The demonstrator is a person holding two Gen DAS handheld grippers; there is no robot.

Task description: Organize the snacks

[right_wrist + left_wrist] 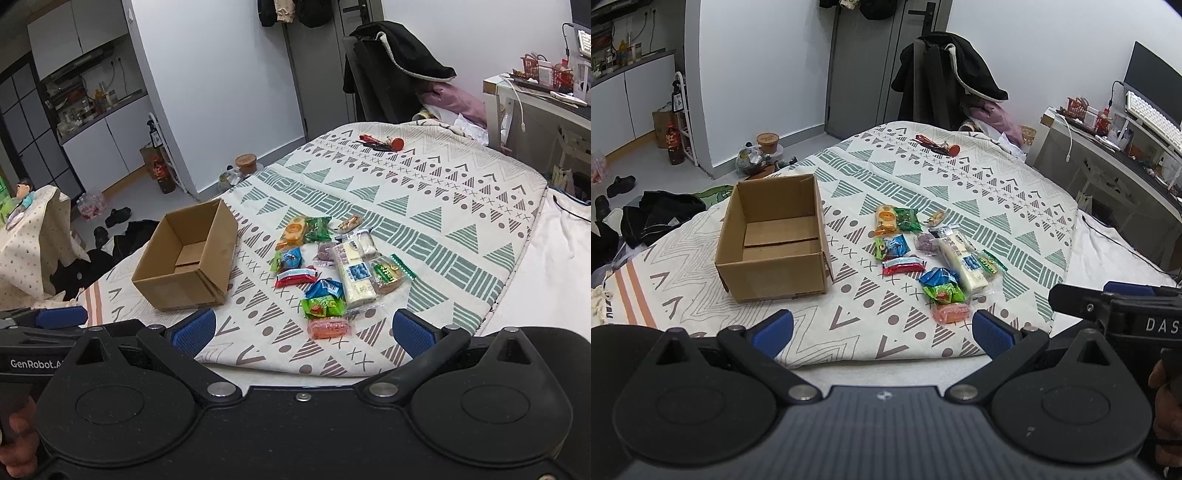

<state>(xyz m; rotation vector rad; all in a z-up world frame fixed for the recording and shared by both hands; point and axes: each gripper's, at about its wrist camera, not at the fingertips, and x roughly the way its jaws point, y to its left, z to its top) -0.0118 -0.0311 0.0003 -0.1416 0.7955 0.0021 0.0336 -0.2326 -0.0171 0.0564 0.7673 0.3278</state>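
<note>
An empty open cardboard box [775, 240] [188, 258] sits on the patterned cloth [923, 177] [424, 206]. Right of it lie several wrapped snacks: an orange pack [885, 218] [293, 230], a long white pack [964, 260] [354, 273], a pink pack [951, 313] [330, 328], a green pack [943, 293] [323, 306]. My left gripper [882, 330] stands open above the cloth's near edge, nothing between its fingers. My right gripper [303, 332] is open too, just short of the pink pack. In the left view the right gripper's body [1115, 306] shows at the right edge.
A chair draped with a dark coat [945, 77] [399, 62] stands behind the bed. Red-handled items [936, 144] [382, 143] lie at the cloth's far end. A desk [1108, 147] with a keyboard is on the right. Shoes and clothes [661, 214] cover the floor at left.
</note>
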